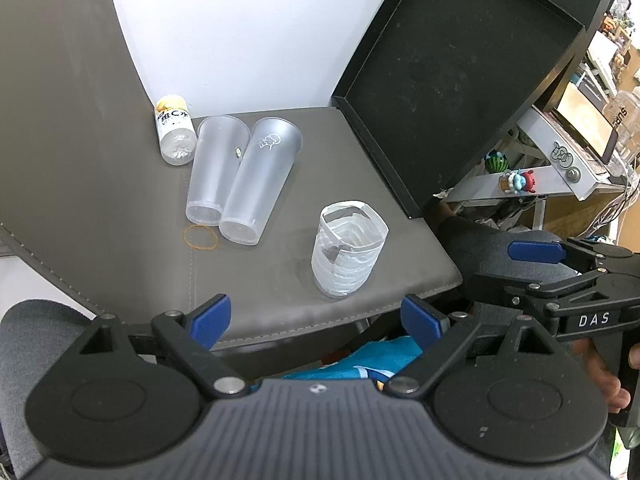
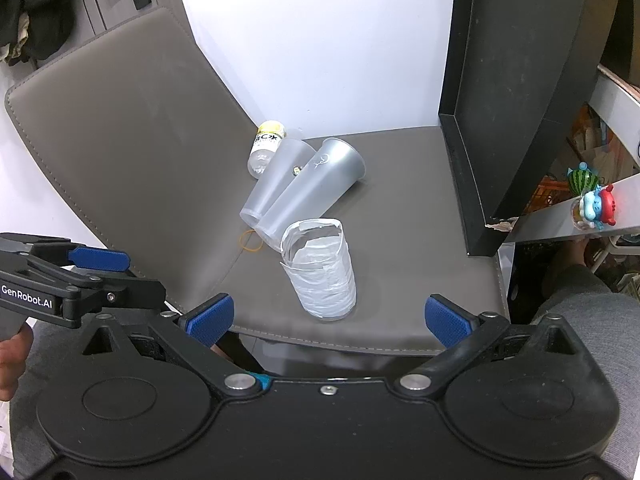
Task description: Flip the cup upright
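Observation:
A cup wrapped in white tape stands upright, mouth up, near the front edge of a grey chair seat; it also shows in the right wrist view. Two clear plastic cups lie on their sides side by side behind it, also in the right wrist view. My left gripper is open and empty, just in front of the seat edge. My right gripper is open and empty, also short of the taped cup.
A small bottle with a yellow cap lies at the seat's back. A yellow rubber band lies beside the clear cups. A black box lid leans at the right. Shelves with toys stand further right.

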Available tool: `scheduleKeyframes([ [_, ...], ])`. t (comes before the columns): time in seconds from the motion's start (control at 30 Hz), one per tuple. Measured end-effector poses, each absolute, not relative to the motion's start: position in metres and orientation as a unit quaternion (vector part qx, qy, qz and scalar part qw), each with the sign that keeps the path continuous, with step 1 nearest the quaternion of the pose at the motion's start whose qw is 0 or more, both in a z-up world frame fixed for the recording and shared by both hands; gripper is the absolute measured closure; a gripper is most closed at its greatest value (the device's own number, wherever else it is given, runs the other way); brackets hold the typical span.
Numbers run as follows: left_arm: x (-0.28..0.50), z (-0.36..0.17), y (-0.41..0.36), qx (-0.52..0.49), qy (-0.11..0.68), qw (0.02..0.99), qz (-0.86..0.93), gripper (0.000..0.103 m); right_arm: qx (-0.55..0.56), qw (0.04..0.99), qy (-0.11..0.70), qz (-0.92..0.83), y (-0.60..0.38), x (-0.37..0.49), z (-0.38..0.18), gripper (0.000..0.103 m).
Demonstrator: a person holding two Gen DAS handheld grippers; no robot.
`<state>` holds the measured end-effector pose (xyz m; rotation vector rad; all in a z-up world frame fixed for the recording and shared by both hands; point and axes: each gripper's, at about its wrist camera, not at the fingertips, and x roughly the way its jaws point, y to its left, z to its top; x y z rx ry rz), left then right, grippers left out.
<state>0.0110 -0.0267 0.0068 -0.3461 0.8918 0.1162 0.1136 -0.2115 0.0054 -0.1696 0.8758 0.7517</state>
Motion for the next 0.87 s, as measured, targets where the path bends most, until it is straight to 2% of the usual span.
scheduleKeyframes([
  [0.87, 0.014, 0.0086, -0.0266, -0.159, 0.43, 0.888, 0.044, 0.012, -0.081, 0.831, 0.42, 0.357, -0.209, 0.1136, 0.0028, 0.0],
])
